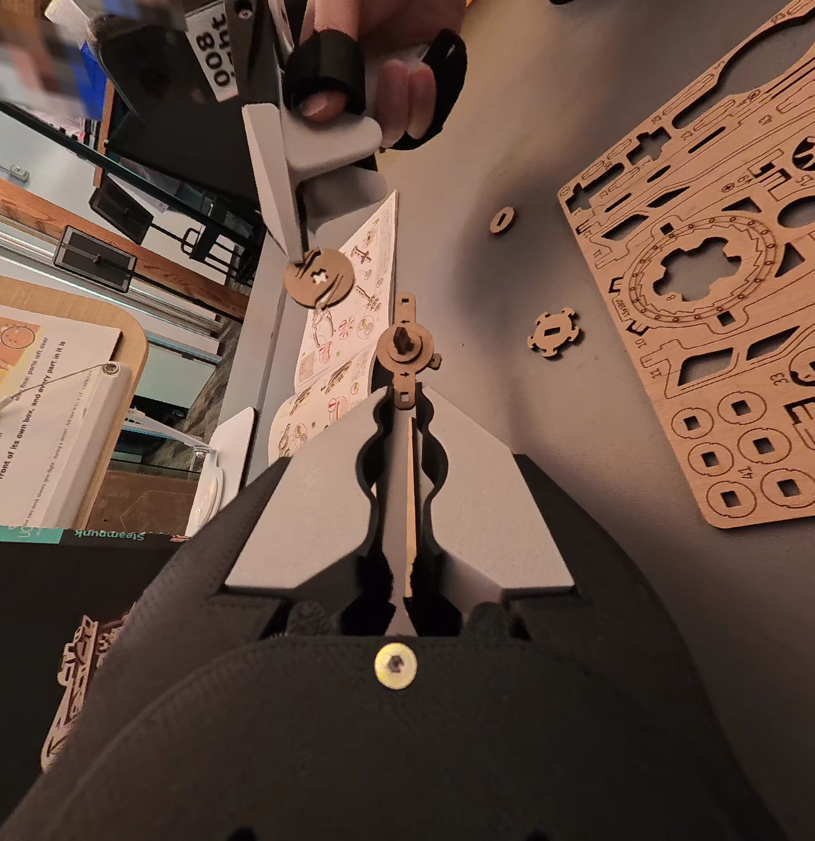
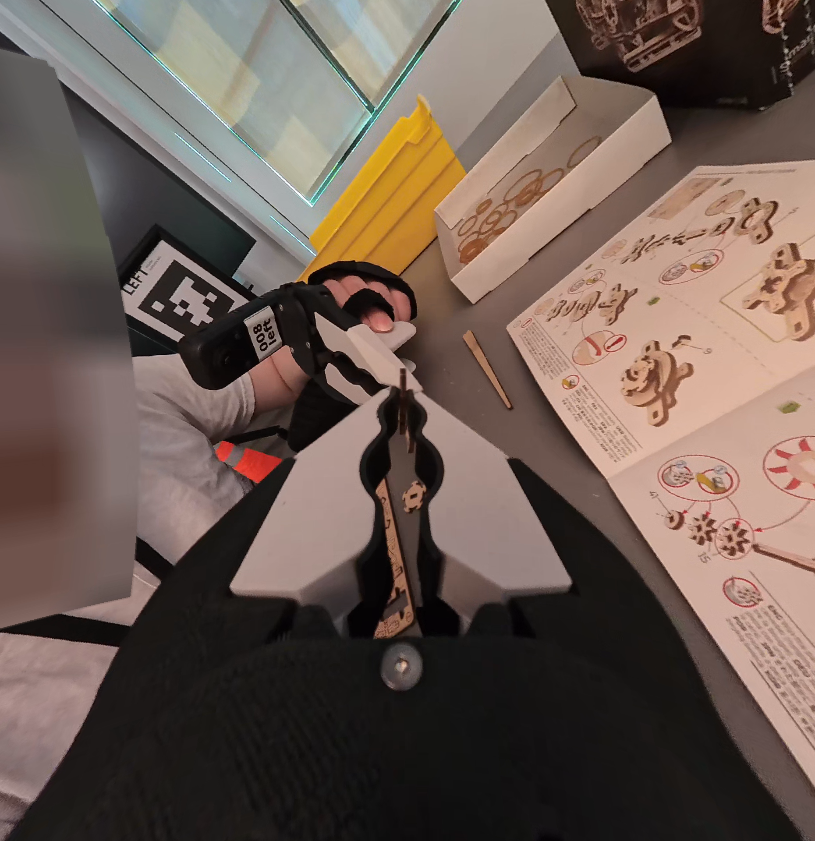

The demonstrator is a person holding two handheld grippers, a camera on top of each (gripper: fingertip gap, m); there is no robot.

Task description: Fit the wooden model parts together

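In the left wrist view my left gripper (image 1: 403, 395) is shut on the lower end of a small wooden assembly (image 1: 404, 350), a narrow strip with round discs and a dark shaft through them. My right gripper (image 1: 311, 281) comes in from above, shut on a round wooden disc (image 1: 326, 273) with a cross-shaped hole. The disc hangs up and left of the assembly, apart from it. In the right wrist view my right gripper (image 2: 402, 402) holds the disc (image 2: 403, 412) edge-on. The left gripper (image 2: 408, 375) is just beyond it, its tips partly hidden.
A laser-cut wooden sheet (image 1: 715, 318) lies at right on the grey table (image 1: 510, 455). A loose notched piece (image 1: 553, 333) and a small washer (image 1: 502, 220) lie beside it. An open instruction booklet (image 2: 669, 364), a wooden stick (image 2: 487, 368), a white box of rings (image 2: 533, 191) and a yellow bin (image 2: 396, 191) are nearby. Across from one pair of fingers to the other is roughly 7 centimeters.
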